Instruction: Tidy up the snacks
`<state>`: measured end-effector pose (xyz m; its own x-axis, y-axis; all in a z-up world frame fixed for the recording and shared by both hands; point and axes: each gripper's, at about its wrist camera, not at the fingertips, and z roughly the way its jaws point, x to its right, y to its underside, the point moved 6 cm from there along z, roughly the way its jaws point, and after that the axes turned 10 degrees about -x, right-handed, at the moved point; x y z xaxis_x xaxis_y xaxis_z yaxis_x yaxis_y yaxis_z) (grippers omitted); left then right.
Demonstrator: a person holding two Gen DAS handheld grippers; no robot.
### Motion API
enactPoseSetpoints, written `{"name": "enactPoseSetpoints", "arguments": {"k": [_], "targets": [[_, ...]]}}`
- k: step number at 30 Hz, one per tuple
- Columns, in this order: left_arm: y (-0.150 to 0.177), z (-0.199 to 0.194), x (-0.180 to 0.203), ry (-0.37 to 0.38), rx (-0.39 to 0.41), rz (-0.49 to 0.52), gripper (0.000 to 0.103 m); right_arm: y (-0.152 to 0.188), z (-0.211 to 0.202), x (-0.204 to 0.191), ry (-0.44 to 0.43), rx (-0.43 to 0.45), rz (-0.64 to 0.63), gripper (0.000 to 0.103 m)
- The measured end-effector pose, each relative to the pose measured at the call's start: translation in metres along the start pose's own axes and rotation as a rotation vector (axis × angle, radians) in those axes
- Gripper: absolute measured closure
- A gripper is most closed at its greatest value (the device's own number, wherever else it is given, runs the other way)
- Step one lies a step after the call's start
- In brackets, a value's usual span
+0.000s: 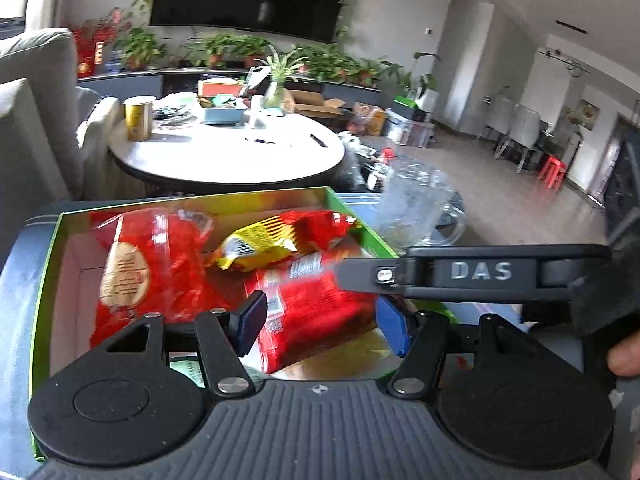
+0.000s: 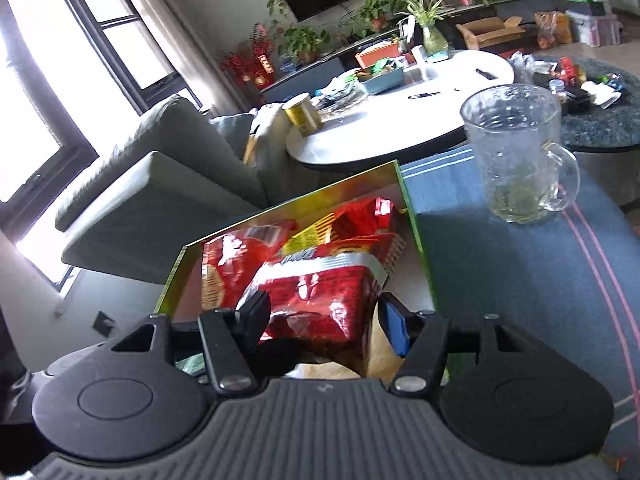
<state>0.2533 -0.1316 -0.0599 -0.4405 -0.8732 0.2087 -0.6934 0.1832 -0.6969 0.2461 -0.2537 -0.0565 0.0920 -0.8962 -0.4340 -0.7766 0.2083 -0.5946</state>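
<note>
Sitting on a blue cloth [image 2: 500,280], the green-rimmed box [image 2: 412,208] holds several red snack bags [image 1: 160,264] and a yellow-and-red packet [image 1: 264,242]. Over it, the right gripper [image 2: 322,320] has a red bag [image 2: 320,300] pinched between its pads. The left gripper [image 1: 320,322] hovers with its jaws parted, gripping nothing. Beside the box stands a glass mug [image 2: 516,152], with greenish dregs at its bottom

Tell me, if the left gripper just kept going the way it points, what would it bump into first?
Probably the red snack bag lying in the green box; the left gripper points down at it, though depth is unclear.
</note>
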Motion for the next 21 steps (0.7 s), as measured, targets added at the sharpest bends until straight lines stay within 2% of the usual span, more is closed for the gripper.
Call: {"name": "enactPoseSetpoints", "arguments": {"k": [10, 12, 15, 18, 21], "targets": [[0.009, -0.018, 0.001, -0.008, 0.015, 0.006, 0.040, 0.004, -0.020, -0.003, 0.013, 0.052, -0.002, 0.039], [0.010, -0.024, 0.000, -0.009, 0.025, 0.003, 0.039, 0.006, -0.029, -0.004, 0.028, 0.089, -0.011, 0.039], [0.014, -0.036, -0.003, -0.013, 0.041, -0.010, 0.037, 0.009, -0.045, -0.006, 0.065, 0.189, -0.049, 0.039], [0.019, -0.048, -0.008, -0.014, 0.053, -0.024, 0.036, 0.015, -0.063, -0.007, 0.096, 0.286, -0.134, 0.039], [0.026, -0.064, -0.013, -0.021, 0.073, -0.032, 0.035, 0.020, -0.071, -0.002, 0.157, 0.277, -0.217, 0.039]]}}
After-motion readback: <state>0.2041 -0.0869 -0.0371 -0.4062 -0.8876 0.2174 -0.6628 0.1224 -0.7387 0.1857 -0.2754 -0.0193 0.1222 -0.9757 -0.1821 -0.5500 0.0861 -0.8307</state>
